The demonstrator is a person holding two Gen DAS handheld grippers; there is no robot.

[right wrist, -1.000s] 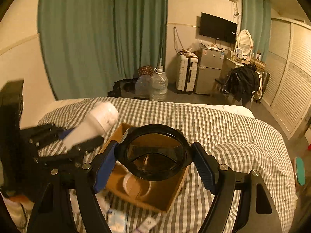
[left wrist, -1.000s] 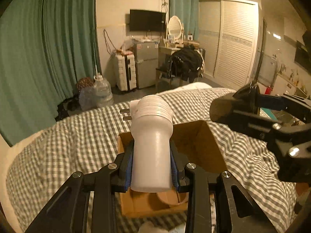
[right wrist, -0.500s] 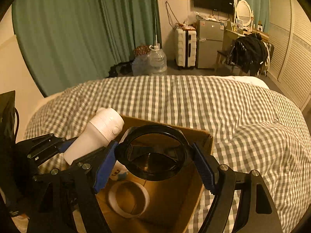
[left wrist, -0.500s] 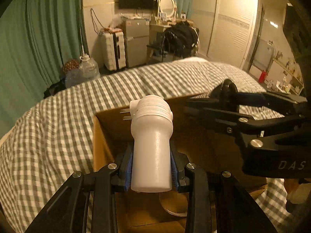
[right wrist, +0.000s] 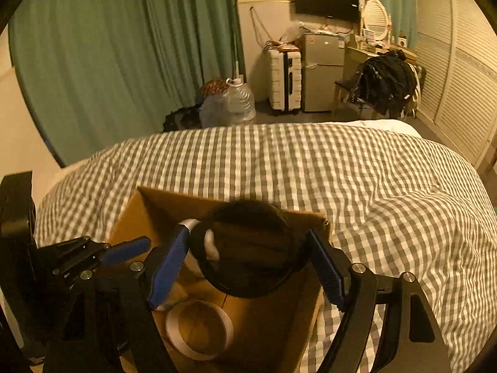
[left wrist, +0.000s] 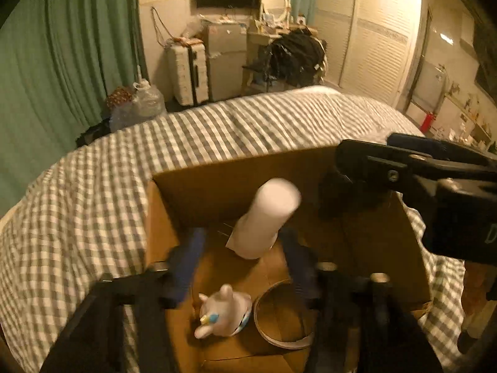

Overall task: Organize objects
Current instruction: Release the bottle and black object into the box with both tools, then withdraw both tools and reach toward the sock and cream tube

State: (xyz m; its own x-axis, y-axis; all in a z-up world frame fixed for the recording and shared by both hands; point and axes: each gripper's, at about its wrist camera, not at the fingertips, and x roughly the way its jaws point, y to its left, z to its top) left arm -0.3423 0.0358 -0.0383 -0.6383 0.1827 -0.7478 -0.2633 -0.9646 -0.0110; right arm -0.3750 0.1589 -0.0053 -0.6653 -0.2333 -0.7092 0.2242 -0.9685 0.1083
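Both wrist views tilt down, close — sharing the cardboard box (left wrist: pixel 236 177).

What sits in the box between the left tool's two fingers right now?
Left wrist view: the white bottle, just released as the left tool opened, inside the cardboard box. Nearer the camera lie a small toy figure and a tape roll.

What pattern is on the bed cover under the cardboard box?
Grey-and-white check on the bed cover, clearest in the right wrist view; the cardboard box sits on it.

Green curtains (right wrist: pixel 124 56) hung upper left; wall-mounted TV (right wrist: pixel 326 0), white suitcase (right wrist: pixel 285 80), louvred wardrobe (left wrist: pixel 372 31) seen beyond gingham-covered bed (right wrist: pixel 310 161).
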